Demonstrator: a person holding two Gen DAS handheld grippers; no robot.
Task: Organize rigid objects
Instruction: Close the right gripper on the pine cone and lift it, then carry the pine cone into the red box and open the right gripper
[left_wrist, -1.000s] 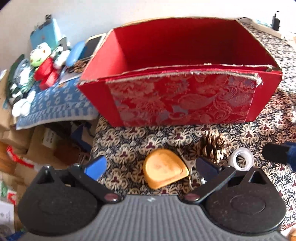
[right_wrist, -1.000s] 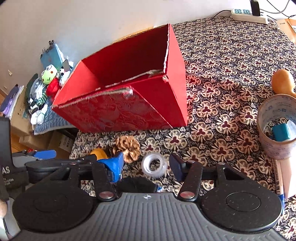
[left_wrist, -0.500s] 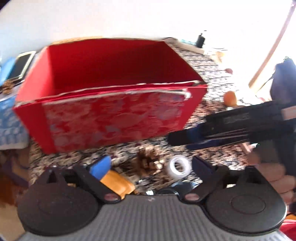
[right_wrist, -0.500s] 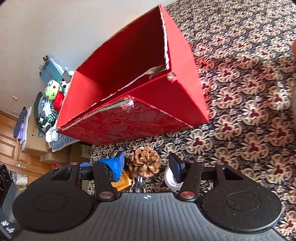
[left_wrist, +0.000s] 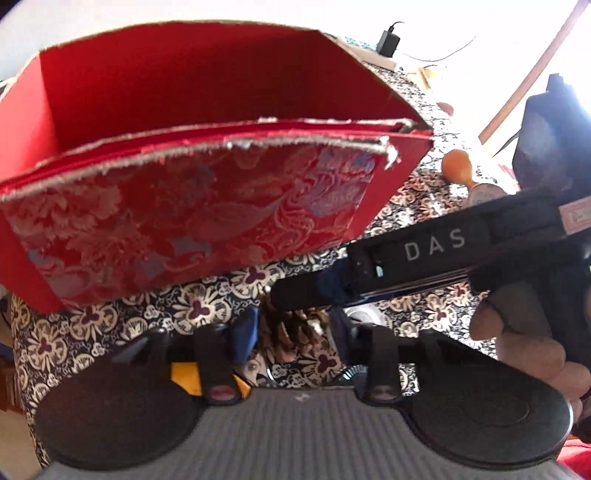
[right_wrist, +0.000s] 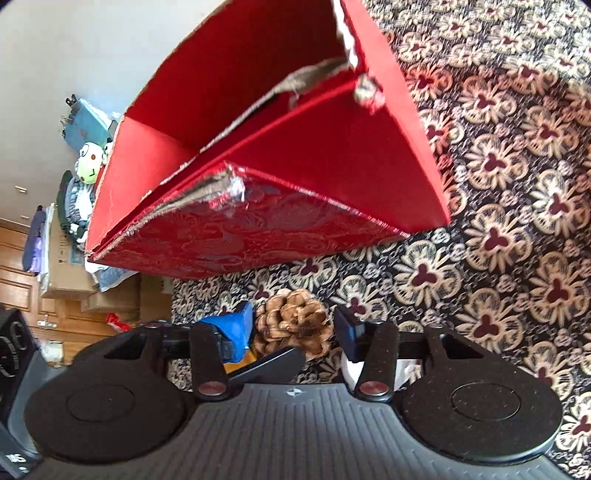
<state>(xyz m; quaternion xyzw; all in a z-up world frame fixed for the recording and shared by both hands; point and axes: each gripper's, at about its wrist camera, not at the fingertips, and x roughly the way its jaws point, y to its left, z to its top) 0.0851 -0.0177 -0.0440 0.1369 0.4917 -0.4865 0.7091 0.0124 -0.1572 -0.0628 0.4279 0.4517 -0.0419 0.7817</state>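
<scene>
The right gripper (right_wrist: 293, 330) hangs spread around the pine cone (right_wrist: 293, 326), which sits on the tablecloth (right_wrist: 517, 221) near the red box (right_wrist: 332, 155). Best to centre, then squeeze gently. The left gripper (left_wrist: 291, 334) is spread too.

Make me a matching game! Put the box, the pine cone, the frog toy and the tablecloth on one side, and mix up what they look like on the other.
Things:
1. box
2. pine cone
3. frog toy
4. tablecloth

Looks:
A. brown and scaly, between the right gripper fingers
B. dark with flowers
C. red, open on top
D. green face, off beside the table

Pairs: 1-C, 2-A, 3-D, 4-B
</scene>
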